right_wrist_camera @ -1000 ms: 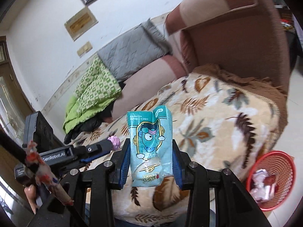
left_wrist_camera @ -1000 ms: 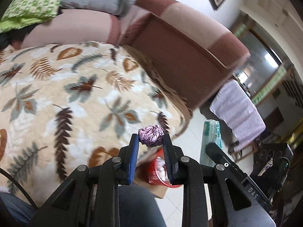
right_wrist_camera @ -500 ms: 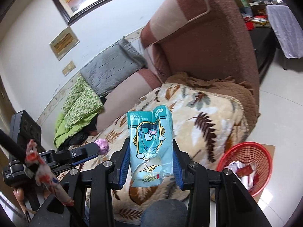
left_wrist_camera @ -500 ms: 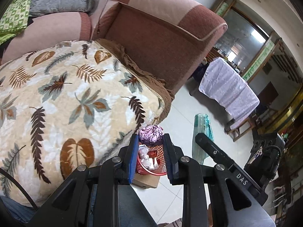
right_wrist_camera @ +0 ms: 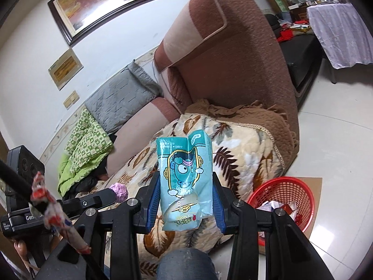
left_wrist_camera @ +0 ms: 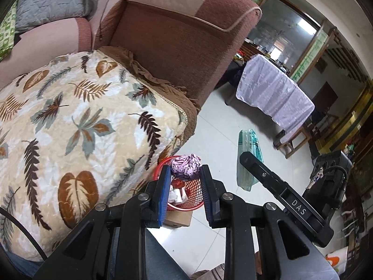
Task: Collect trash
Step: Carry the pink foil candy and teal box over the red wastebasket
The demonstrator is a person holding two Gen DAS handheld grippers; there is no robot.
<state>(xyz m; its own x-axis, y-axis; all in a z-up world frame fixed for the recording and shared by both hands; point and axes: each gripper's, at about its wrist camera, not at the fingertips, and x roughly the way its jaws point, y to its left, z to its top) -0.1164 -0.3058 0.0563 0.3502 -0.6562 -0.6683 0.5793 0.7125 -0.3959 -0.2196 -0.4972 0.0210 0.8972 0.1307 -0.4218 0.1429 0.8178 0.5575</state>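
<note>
Now carry both loads over the red basket (left_wrist_camera: 186, 196): left gripper (left_wrist_camera: 185, 175) clamped on purple foil ball (left_wrist_camera: 185, 168), right gripper (right_wrist_camera: 185, 200) on teal wrapper (right_wrist_camera: 185, 182); release once centred above the rim

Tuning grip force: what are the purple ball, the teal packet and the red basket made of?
Purple ball: crumpled foil or metallised wrapper, judging by shiny creases. Teal packet: thin glossy printed plastic film, wrinkled. Red basket: rigid moulded plastic, open mesh.

Leaf-print blanket (left_wrist_camera: 77, 126) over brown sofa (left_wrist_camera: 177, 46), grey cushion (right_wrist_camera: 121, 98) behind.
</note>
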